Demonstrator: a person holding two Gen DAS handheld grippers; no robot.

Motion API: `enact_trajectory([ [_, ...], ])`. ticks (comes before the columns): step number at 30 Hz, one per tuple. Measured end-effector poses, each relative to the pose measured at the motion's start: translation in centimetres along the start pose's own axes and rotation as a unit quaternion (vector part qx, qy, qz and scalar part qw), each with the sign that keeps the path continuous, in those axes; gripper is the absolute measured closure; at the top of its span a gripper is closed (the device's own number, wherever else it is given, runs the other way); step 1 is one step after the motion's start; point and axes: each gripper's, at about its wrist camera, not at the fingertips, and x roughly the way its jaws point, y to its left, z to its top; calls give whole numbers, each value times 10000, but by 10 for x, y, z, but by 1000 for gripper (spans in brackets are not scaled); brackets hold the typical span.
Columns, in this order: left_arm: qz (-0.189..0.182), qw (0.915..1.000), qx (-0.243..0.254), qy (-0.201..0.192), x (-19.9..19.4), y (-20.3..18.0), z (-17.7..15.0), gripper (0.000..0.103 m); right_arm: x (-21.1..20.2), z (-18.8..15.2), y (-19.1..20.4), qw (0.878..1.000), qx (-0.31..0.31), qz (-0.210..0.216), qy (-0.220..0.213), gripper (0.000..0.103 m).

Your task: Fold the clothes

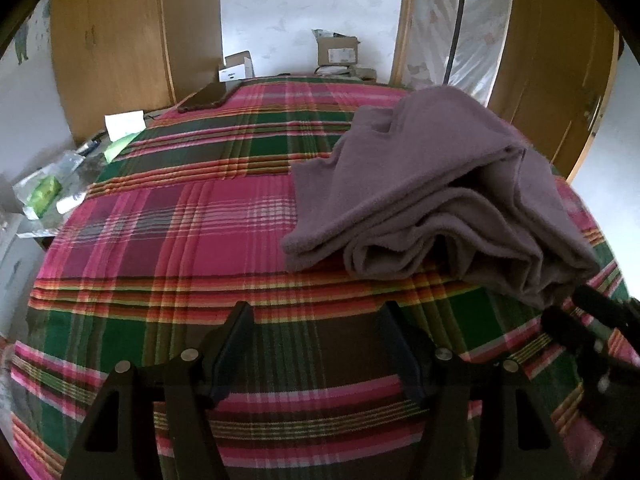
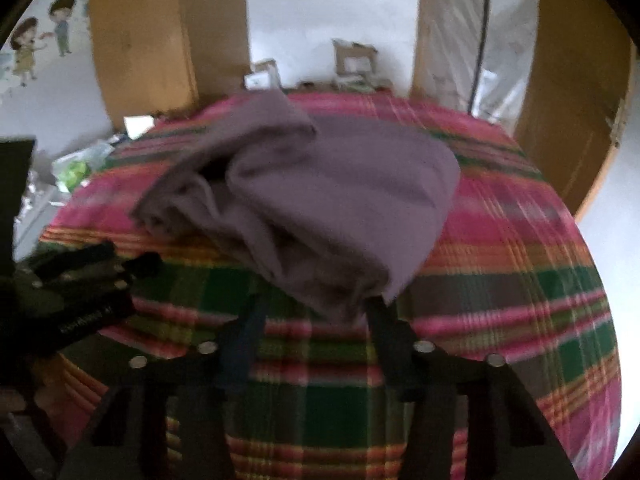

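On plaid bedspread (image 1: 168, 248): purple garment (image 1: 432, 200).

Bed under plaid cover (image 1: 200, 240) in pink, green, brown. Purple fleece garment (image 1: 440, 208), crumpled, lies on it. Dark flat phone-like item (image 1: 204, 97) well beyond garment, at far edge.

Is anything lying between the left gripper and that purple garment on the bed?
Nothing visible. Only bare plaid bedcover separates the open left gripper from the purple garment, which sits ahead and to its right.

White wall (image 1: 304, 12), wooden wardrobe doors (image 1: 116, 40), cartoon wall stickers (image 2: 40, 44)
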Motion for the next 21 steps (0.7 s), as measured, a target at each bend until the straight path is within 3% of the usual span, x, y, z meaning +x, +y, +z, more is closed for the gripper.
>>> enact_trajectory([
  [3,-210,9996,-192,71,0,11,6,38,-8,15,-2,9995,-195,56,-238,59],
  [12,-101,9996,-281,-4,-4,29,25,42,-34,60,14,9902,-951,430,-933,59],
  [16,-111,9997,-213,-4,0,29,36,42,-19,72,26,9828,-1552,394,-924,59],
  [21,-90,9998,-186,66,5,33,43,42,18,74,40,9693,-2386,-48,-589,59],
])
